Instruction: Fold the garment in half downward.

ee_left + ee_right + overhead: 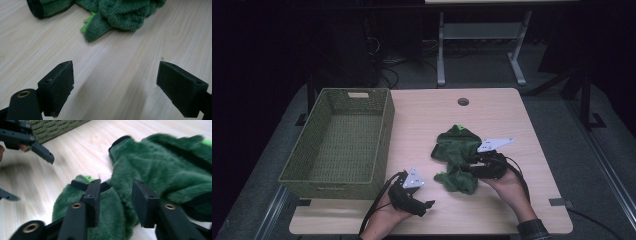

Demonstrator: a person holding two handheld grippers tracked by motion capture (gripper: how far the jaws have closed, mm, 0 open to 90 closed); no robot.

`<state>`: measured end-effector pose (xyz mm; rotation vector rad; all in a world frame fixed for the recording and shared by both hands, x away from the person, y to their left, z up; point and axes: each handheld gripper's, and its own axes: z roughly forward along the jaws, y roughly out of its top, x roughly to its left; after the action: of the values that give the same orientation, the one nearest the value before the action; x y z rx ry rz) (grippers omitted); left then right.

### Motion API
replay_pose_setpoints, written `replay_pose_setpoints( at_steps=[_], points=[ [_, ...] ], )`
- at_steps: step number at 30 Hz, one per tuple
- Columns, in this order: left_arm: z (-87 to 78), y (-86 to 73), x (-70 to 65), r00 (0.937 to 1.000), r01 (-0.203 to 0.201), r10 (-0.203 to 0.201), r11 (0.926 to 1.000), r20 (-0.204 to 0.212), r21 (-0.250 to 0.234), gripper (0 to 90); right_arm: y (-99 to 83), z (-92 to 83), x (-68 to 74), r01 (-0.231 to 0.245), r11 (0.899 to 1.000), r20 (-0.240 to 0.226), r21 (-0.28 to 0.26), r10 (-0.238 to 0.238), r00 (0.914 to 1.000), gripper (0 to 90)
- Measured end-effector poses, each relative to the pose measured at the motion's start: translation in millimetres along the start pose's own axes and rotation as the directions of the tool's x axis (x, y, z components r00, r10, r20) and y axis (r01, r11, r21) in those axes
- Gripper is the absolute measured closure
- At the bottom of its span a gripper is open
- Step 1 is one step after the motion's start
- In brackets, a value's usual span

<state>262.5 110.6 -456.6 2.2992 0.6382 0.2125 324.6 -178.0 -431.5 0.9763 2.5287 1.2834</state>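
Observation:
A dark green fleece garment [457, 150] with a bright green tag lies crumpled on the wooden table [422, 115], right of centre. My right gripper [469, 166] reaches into the garment's near right side. In the right gripper view its jaws [117, 200] stand apart over the fleece [162, 170], with the pads not pressing on it. My left gripper [424, 197] hovers near the front edge, left of the garment. Its jaws [115, 82] are wide open over bare wood, and the garment's edge [120, 15] lies beyond them.
A green woven basket [384, 135] stands on the left part of the table, and its wall [57, 127] is also visible in the right gripper view. A round cable hole [463, 101] sits near the far edge. Bare wood lies between basket and garment.

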Motion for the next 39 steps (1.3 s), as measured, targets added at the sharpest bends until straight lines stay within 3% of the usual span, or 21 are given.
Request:
replay_pose_setpoints(
  at_steps=[5,9,13,16,24,32,34,39],
  points=[
    [-0.8,12.0,5.7,0.9999,-0.008,0.008,0.9997,0.009,-0.023,13.9,6.9,-7.8,-2.7,-0.015,1.0,0.031,-0.007,0.015,0.9994,47.7],
    [-1.2,23.3,11.4,0.9999,-0.015,0.015,0.9989,0.004,-0.044,14.0,7.8,-13.2,-6.6,-0.013,0.999,0.057,-0.043,0.015,0.9983,44.7],
    [-1.3,36.1,18.7,1.0,-0.001,0.001,0.9986,0.006,-0.054,14.7,8.0,-14.5,-11.8,-0.013,0.999,0.092,-0.046,0.017,0.9956,42.2],
    [-1.3,47.8,24.4,1.0,0.001,-0.001,0.9976,-0.002,-0.069,15.0,11.1,-15.9,-16.1,-0.007,0.999,0.132,-0.034,0.011,0.9912,43.6],
    [7.6,81.9,44.0,0.9996,-0.003,0.0,0.9954,-0.027,-0.096,22.5,20.2,-19.2,-33.1,-0.036,0.999,0.157,-0.027,0.04,0.9868,46.4],
    [20.4,101.8,62.7,0.9988,0.029,-0.034,0.992,-0.035,-0.123,33.4,27.9,-16.6,-53.9,-0.053,0.998,0.18,-0.025,0.057,0.9819,47.8],
    [25.7,105.8,67.8,0.9982,0.026,-0.033,0.9921,-0.05,-0.122,36.7,28.4,-16.7,-57.9,-0.053,0.997,0.187,-0.054,0.062,0.9804,50.2],
    [39.0,112.4,85.7,0.9957,0.026,-0.036,0.9931,-0.086,-0.114,44.4,33.7,-10.8,-69.4,-0.064,0.998,0.188,-0.028,0.068,0.9798,50.3]
  ],
)
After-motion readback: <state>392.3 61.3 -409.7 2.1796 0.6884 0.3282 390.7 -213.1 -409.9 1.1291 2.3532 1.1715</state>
